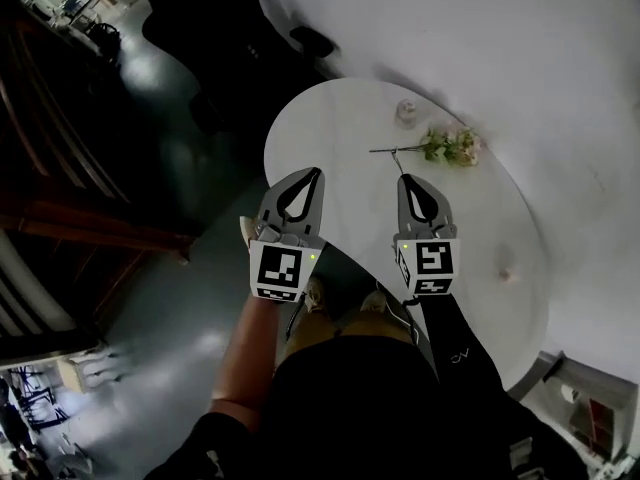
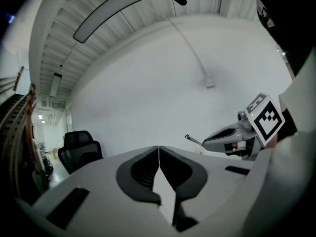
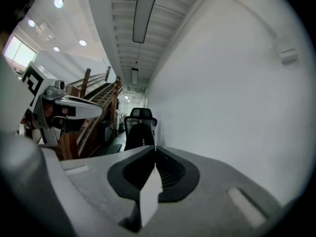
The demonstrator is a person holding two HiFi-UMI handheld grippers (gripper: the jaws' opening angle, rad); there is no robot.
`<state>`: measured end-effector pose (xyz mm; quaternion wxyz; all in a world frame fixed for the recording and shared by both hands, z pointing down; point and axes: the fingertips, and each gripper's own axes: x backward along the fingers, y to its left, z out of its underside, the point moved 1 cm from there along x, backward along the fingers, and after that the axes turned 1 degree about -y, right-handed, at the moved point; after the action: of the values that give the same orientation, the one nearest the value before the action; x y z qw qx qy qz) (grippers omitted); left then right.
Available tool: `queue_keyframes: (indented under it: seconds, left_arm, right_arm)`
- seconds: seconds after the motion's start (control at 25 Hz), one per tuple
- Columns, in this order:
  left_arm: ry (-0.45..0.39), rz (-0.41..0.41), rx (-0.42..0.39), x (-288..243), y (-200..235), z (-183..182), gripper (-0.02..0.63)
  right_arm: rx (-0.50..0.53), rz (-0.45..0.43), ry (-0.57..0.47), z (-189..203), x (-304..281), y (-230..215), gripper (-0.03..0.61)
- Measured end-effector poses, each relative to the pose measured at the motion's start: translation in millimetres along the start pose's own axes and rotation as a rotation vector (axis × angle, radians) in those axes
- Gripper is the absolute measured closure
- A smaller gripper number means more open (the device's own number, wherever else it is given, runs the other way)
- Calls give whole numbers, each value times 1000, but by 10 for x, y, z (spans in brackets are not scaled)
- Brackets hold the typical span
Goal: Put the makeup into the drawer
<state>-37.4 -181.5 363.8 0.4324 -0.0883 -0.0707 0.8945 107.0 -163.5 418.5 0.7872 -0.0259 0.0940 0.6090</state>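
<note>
Left tool (image 2: 159, 147): jaws together, nothing between them. It is held level, its tips just over the left rim of the desk (image 1: 340, 128).

Right tool (image 3: 156, 148): jaws closed on a thin dark stick (image 2: 193, 138) that juts forward past the tips. It is too slim to tell whether it is the makeup. This tool is over the desk, beside the left one and clear of it.

Desk: round, white, mostly bare.
- A flower sprig (image 1: 450, 148) lies just ahead of the right tool, its stem pointing left.
- A small pale jar (image 1: 406, 111) stands just beyond the sprig.
- A small pale lump (image 1: 505, 266) sits near the right edge, too blurred to name.

Room:
- A white wall (image 1: 500, 48) rises right behind the desk.
- A grey glossy floor (image 1: 170, 298) lies to the left.
- A black chair (image 2: 79, 147) stands by the wall, left of the desk.
- A dark wooden stair (image 1: 60, 168) runs along the far left.
- A long ceiling lamp (image 2: 118, 6) hangs overhead.

Person: a bare forearm (image 1: 250, 348) carries the left tool and a black sleeve (image 1: 460, 353) the right. The shoes (image 1: 315, 293) stand at the desk's near rim.

Nothing stands between either tool and the desk top.
</note>
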Motion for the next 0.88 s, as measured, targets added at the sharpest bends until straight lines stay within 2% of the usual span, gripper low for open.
queue_keyframes:
  seconds: [0.16, 0.28, 0.36, 0.56, 0.68, 0.88]
  left_arm:
    - [34, -144, 33, 379, 549, 160, 603]
    - [49, -213, 61, 581, 834, 304, 603]
    - [64, -244, 80, 675, 968, 405, 603]
    - [72, -258, 58, 779, 1125, 464, 603]
    - [89, -271, 87, 849, 1180, 589, 604]
    - [128, -272, 108, 970, 1278, 818, 604]
  right_arm:
    - [39, -142, -10, -153, -370, 597, 568]
    - [57, -209, -20, -215, -593, 911, 568]
    - [65, -240, -19, -219, -700, 1080, 568]
    - [72, -292, 14, -147, -848, 1425, 568]
    - [65, -346, 72, 75, -924, 1679, 568]
    - [48, -450, 256, 780, -1069, 2176, 568]
